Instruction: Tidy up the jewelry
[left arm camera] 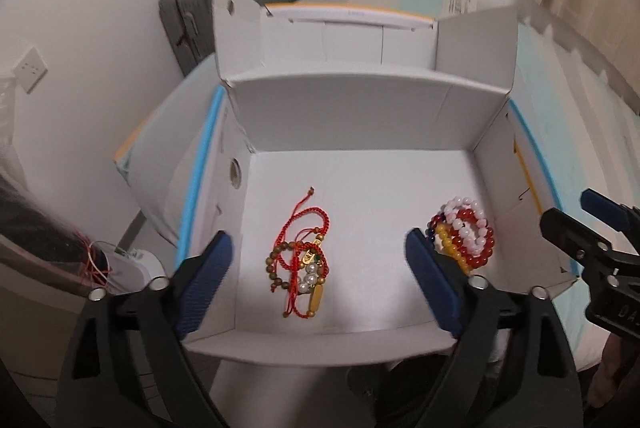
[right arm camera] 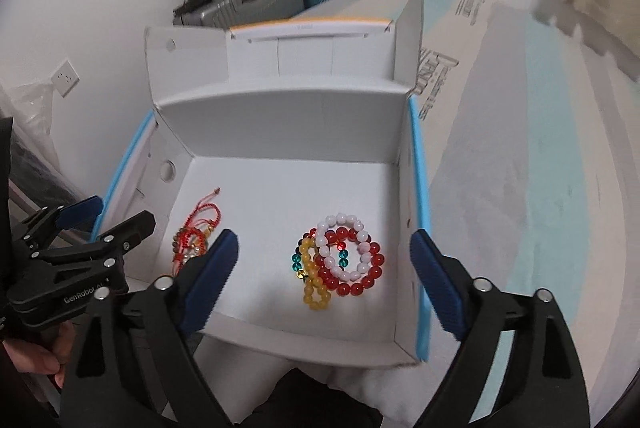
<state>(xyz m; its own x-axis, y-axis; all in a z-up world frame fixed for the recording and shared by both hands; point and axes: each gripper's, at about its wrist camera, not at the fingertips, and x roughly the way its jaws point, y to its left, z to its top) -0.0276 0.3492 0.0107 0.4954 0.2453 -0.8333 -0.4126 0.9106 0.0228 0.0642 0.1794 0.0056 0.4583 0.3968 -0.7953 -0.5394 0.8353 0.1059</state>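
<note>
Both grippers are black, with ribbed blue pads (left arm camera: 208, 280) and silver round screws (right arm camera: 162, 283) at the joints (the left gripper (right arm camera: 100, 224) carries white "GenRobot" lettering on its side).

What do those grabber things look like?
Both look alike. The left gripper and right gripper have black, curved plastic frames with cut-out slots and round silver bolts. Their fingers wear ridged dark-blue pads. White lettering reading GenRobot marks the left one's side, seen from the right wrist.
</note>
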